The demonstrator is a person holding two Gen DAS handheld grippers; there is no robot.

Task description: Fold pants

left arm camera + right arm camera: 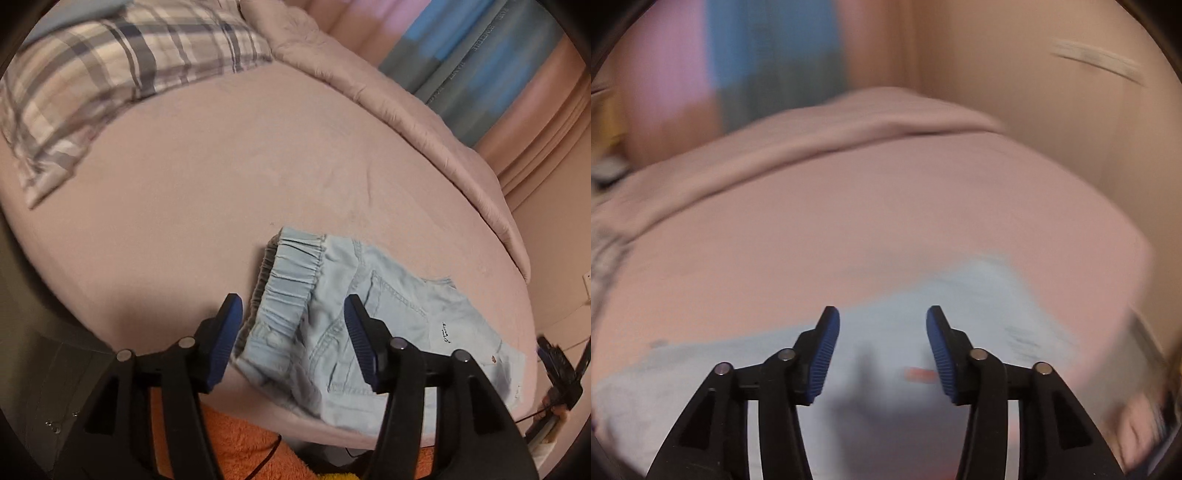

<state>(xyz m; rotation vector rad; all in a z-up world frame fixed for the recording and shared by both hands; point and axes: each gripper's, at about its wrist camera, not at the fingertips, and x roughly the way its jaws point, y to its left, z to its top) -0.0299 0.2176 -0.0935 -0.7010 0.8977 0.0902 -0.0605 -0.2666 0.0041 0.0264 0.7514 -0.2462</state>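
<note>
Pink bed [221, 177]; pants [369, 314] waistband left-view only

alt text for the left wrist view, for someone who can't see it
The open left gripper hovers over folded light blue pants lying near the edge of a pink bed. A plaid pillow sits at the far left.
</note>
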